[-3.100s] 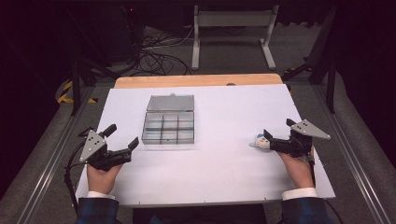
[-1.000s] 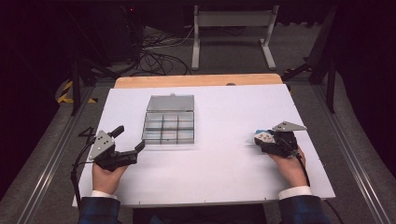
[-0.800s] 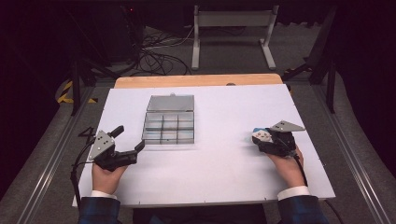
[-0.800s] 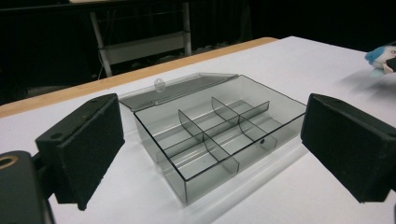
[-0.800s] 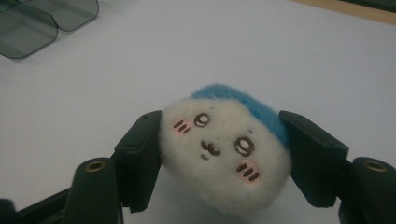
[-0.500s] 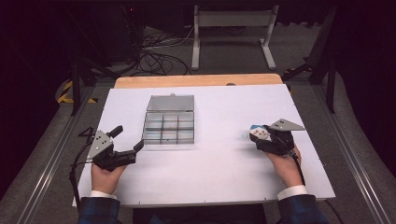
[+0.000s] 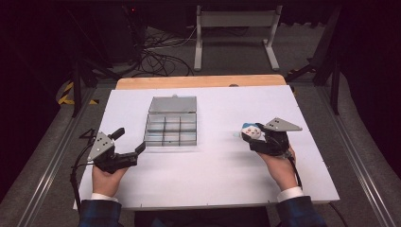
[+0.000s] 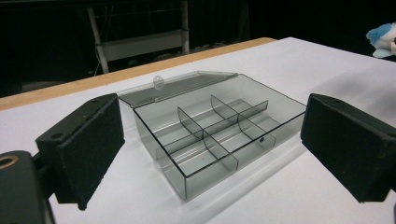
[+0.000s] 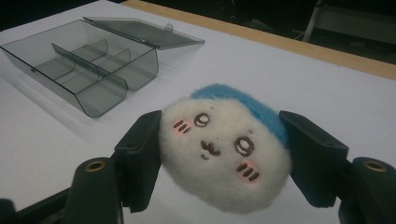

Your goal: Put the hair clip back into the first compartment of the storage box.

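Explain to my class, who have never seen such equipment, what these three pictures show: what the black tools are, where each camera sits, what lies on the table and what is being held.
A person sits at a white table and holds a black hand-held two-jaw gripper in each hand; there is no robot arm. The high view comes from a fixed camera above the person, looking forward and down. The other two come from small cameras riding on the grippers, each looking along its own jaws.

On the table stands a clear grey plastic box with compartments, its lid folded open behind it.

The left gripper has its jaws wide apart, empty, and points towards the box. The right gripper is closed on a small white plush toy with a blue top and an embroidered face, one jaw pressing on each side.
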